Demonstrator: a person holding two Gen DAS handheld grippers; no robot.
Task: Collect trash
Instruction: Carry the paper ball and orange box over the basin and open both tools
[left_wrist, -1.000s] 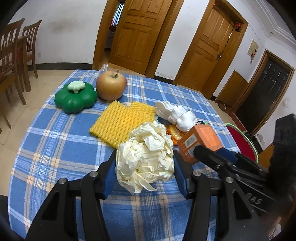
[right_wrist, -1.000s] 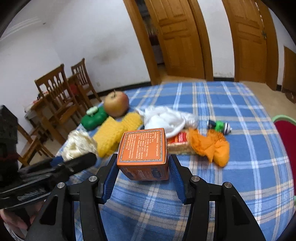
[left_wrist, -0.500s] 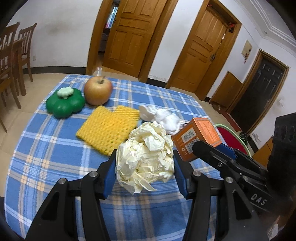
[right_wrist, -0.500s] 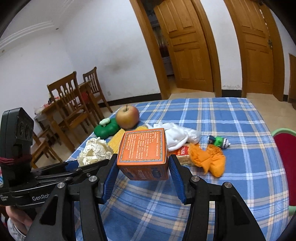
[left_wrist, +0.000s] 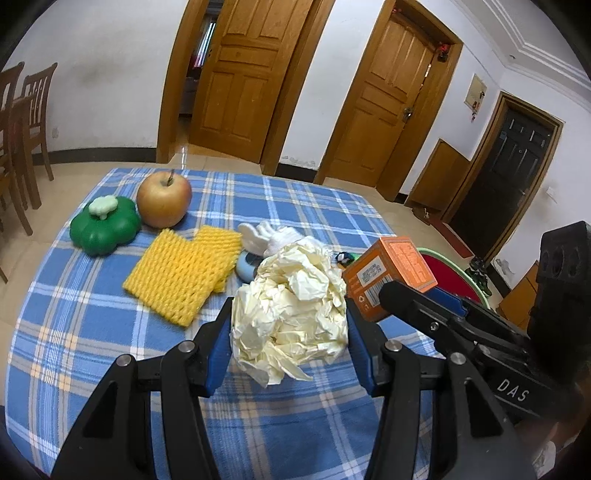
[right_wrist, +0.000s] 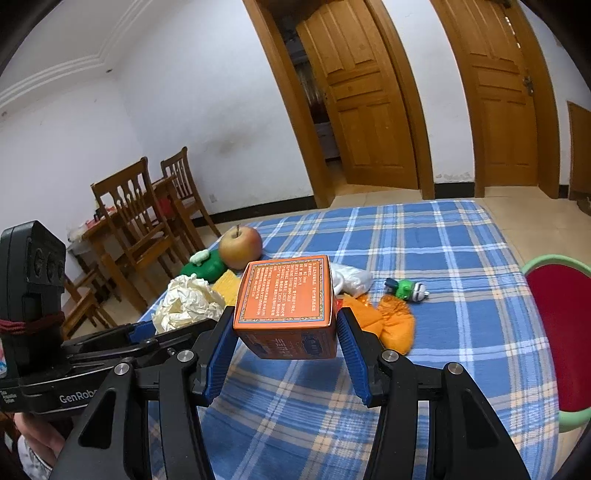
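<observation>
My left gripper (left_wrist: 288, 332) is shut on a crumpled ball of cream paper (left_wrist: 291, 306), held above the blue plaid tablecloth (left_wrist: 92, 332). My right gripper (right_wrist: 284, 343) is shut on an orange cardboard box (right_wrist: 286, 295), also lifted off the cloth. In the left wrist view the orange box (left_wrist: 388, 277) and the right gripper's arm sit just to the right of the paper. In the right wrist view the paper ball (right_wrist: 188, 302) and the left gripper's body lie to the left. Still on the table are a yellow foam net (left_wrist: 184, 273), white cloth (left_wrist: 273, 236) and an orange wrapper (right_wrist: 388, 321).
An apple (left_wrist: 164, 199) and a green pumpkin-shaped container (left_wrist: 105, 225) stand at the table's far left. A small green toy (right_wrist: 406, 288) lies near the orange wrapper. A red stool with a green rim (right_wrist: 557, 339) is beside the table on the right. Wooden chairs (right_wrist: 147, 218) stand by the wall.
Both grippers have risen and drawn back with their loads, so the table items look smaller and farther. The grips on the paper ball and the box are unchanged.
</observation>
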